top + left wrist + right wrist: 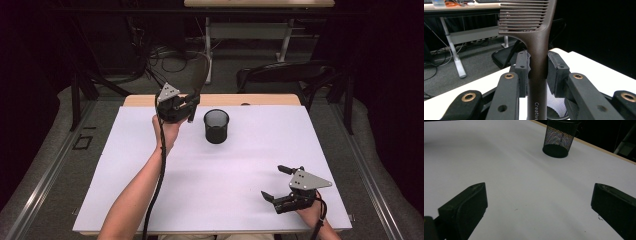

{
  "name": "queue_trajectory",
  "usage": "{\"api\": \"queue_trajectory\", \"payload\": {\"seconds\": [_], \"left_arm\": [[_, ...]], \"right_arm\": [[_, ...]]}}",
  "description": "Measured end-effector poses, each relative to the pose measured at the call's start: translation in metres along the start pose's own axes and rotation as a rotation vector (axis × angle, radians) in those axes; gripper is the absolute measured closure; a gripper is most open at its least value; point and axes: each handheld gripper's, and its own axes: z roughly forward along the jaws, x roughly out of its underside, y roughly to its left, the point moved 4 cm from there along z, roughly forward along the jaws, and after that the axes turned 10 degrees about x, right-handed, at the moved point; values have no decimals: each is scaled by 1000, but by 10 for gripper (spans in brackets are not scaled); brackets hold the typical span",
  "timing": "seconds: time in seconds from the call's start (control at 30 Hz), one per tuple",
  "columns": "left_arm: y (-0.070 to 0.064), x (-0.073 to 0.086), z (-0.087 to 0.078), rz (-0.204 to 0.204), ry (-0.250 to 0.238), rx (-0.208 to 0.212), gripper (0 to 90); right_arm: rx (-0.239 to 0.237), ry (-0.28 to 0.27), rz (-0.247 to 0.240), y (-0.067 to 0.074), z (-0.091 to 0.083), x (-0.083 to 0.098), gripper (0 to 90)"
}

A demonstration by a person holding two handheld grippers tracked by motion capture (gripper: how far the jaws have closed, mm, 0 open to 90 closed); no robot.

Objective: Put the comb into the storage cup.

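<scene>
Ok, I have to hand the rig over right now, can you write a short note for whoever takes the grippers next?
Left gripper: shut on the brown comb, clamped by its handle with the teeth end sticking out past the jaws, held up beside the black mesh cup at the far middle of the white table.
Right gripper: open, holding nothing, resting low at the near right of the table.
Done: comb picked up and brought to the cup.
Left: the comb is not yet in the cup; probably lower it in and release.
</scene>
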Motion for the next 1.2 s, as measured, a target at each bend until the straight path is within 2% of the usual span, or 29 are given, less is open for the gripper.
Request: {"api": "queue_trajectory", "payload": {"seconds": [0.6, 1.2], "left_arm": [[-8, -7, 15, -10, -30, 15, 726], [-13, -5, 26, -20, -48, 20, 726]], "right_arm": [[-3, 0, -2, -1, 1, 1, 2], [-2, 2, 0, -1, 0, 1, 2]]}}
